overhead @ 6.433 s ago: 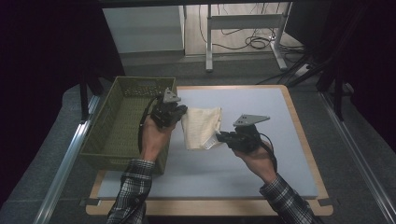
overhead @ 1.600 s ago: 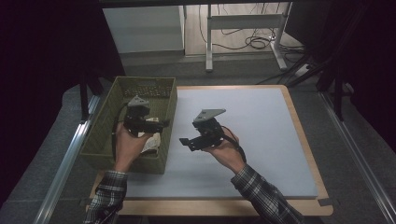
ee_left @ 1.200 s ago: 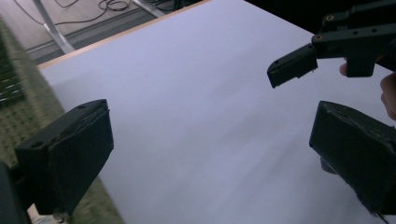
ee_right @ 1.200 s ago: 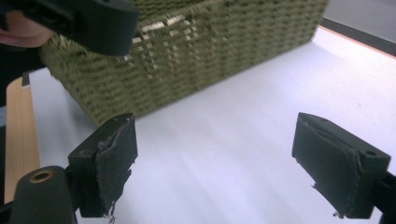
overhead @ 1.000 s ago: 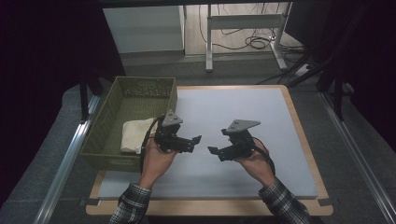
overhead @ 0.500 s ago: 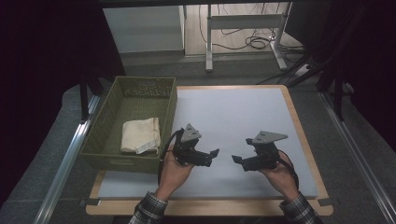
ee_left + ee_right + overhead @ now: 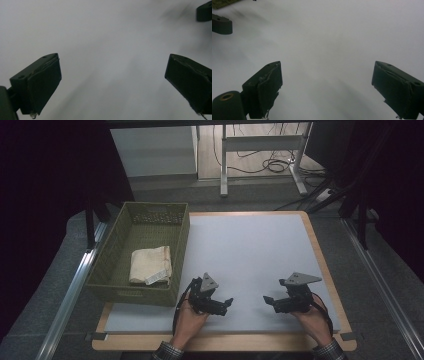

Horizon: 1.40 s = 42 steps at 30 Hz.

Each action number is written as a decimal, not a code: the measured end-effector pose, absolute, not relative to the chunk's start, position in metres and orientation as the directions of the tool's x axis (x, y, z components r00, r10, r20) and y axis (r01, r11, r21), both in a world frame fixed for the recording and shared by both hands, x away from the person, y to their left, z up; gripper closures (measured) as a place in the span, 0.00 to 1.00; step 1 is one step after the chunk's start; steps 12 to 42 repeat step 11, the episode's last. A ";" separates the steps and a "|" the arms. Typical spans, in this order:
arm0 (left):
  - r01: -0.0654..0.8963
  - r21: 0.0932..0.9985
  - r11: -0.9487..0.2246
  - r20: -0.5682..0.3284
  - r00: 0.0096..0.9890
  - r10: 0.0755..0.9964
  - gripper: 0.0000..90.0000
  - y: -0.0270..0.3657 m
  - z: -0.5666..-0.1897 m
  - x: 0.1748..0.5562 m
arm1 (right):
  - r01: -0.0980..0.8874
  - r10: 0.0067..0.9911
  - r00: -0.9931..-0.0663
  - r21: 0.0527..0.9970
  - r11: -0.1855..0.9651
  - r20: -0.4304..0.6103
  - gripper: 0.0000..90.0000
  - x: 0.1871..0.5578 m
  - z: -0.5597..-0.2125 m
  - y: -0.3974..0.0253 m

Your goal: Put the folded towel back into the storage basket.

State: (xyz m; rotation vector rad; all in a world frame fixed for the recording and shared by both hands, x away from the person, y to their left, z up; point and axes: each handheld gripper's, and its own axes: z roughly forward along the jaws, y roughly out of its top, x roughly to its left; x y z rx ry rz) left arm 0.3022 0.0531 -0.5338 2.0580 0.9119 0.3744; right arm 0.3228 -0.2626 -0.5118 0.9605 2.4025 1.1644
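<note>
Resting in the green basket [image 7: 112, 270] at left of frame, the folded cloth [image 7: 150, 265] lay up-left of the left gripper [image 7: 226, 303], the nearer one; the right gripper [image 7: 267, 301] hovered lower right, both jaws wide, empty.

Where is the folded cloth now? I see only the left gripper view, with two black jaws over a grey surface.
Observer: The folded cloth lies inside the green basket.
Operator: Is my left gripper holding anything?
Observer: No. The left gripper is open over the white mat, right of the basket.
Operator: And the right gripper?
Observer: The right gripper is open too, facing the left one, apart from it.
</note>
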 end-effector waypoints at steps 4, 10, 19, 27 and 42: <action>0.519 0.740 -0.428 -0.050 0.678 0.734 0.01 0.051 -0.543 0.306 | 0.466 0.694 -0.720 0.744 0.479 0.005 0.10 0.325 -0.529 -0.267; 0.548 0.692 -0.470 -0.043 0.680 0.732 0.00 0.045 -0.545 0.310 | 0.467 0.690 -0.723 0.712 0.525 -0.035 0.08 0.325 -0.532 -0.262; 0.548 0.692 -0.470 -0.042 0.680 0.732 0.00 0.045 -0.545 0.310 | 0.461 0.688 -0.724 0.709 0.535 -0.048 0.08 0.325 -0.532 -0.261; 0.548 0.692 -0.470 -0.042 0.680 0.732 0.00 0.045 -0.545 0.310 | 0.461 0.688 -0.724 0.709 0.535 -0.048 0.08 0.325 -0.532 -0.261; 0.548 0.692 -0.470 -0.042 0.680 0.732 0.00 0.045 -0.545 0.310 | 0.461 0.688 -0.724 0.709 0.535 -0.048 0.08 0.325 -0.532 -0.261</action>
